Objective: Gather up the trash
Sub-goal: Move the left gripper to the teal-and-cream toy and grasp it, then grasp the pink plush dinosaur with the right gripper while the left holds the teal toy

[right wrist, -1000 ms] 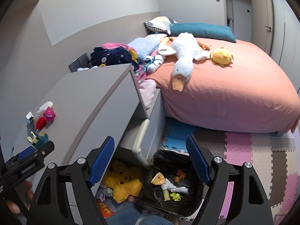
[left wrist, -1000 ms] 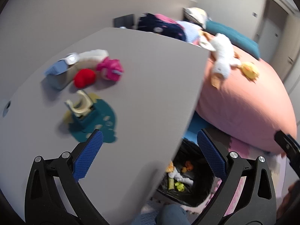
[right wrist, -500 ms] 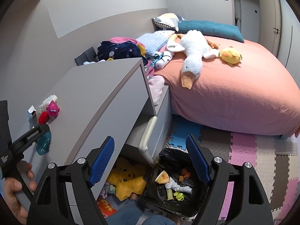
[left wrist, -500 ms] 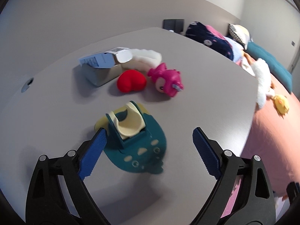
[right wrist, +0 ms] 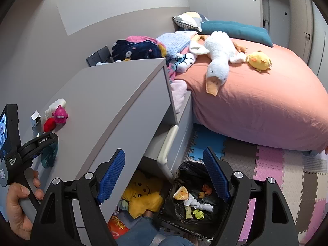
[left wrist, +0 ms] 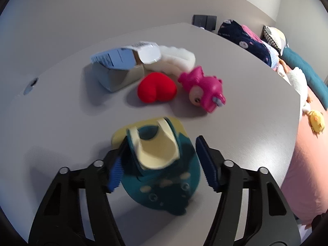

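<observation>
Left gripper (left wrist: 162, 164) closing around a teal-and-cream toy on the dresser; right gripper (right wrist: 164, 176) spread and empty above the trash bin.

The left jaws have just been closing with the teal-and-cream toy (left wrist: 162, 157) between them; motion blur hides whether the pads press it yet. The toy sits on the grey dresser top (left wrist: 246, 94), near a red heart cushion (left wrist: 156, 90), a pink toy (left wrist: 205, 90) and a torn carton (left wrist: 123, 65). In the right wrist view, a hand (right wrist: 18, 205) grips the left tool's handle, its fingertips hidden. The right gripper tilts down over the black-lined trash bin (right wrist: 190, 201), partly cut off.
</observation>
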{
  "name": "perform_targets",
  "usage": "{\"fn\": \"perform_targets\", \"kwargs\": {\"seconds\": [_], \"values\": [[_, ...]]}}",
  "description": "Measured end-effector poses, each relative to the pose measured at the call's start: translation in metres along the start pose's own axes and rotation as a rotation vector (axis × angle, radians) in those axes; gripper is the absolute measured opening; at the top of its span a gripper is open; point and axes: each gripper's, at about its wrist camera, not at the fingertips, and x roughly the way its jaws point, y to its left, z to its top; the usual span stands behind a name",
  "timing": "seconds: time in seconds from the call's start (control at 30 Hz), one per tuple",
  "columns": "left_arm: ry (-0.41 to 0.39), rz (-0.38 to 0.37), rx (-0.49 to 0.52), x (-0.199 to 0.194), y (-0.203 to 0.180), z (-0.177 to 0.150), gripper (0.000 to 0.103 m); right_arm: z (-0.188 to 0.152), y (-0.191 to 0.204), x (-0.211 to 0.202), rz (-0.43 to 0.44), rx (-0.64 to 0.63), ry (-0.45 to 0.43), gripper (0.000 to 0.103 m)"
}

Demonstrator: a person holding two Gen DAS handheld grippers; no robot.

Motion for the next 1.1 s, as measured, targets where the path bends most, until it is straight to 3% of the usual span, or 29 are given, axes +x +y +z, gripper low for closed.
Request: {"fn": "perform_targets", "kwargs": {"seconds": [0.1, 0.47, 0.8, 1.1], "values": [[-0.002, -0.019, 0.009, 0.001, 0.008, 0.004, 0.044, 0.002, 0.008, 0.004, 0.019, 0.0, -0.001, 0.079], [-0.02, -0.073, 0.087, 0.007, 0.041, 0.011, 0.044, 0.01, 0.052, 0.013, 0.076, -0.038, -0.004, 0.079], [-0.015, -0.103, 0.09, 0.005, 0.077, 0.012, 0.044, 0.01, 0.09, 0.02, 0.128, -0.084, 0.004, 0.079], [-0.042, -0.056, 0.077, 0.001, 0.107, 0.02, 0.044, 0.013, 0.126, 0.031, 0.162, -0.126, 0.022, 0.079]]}}
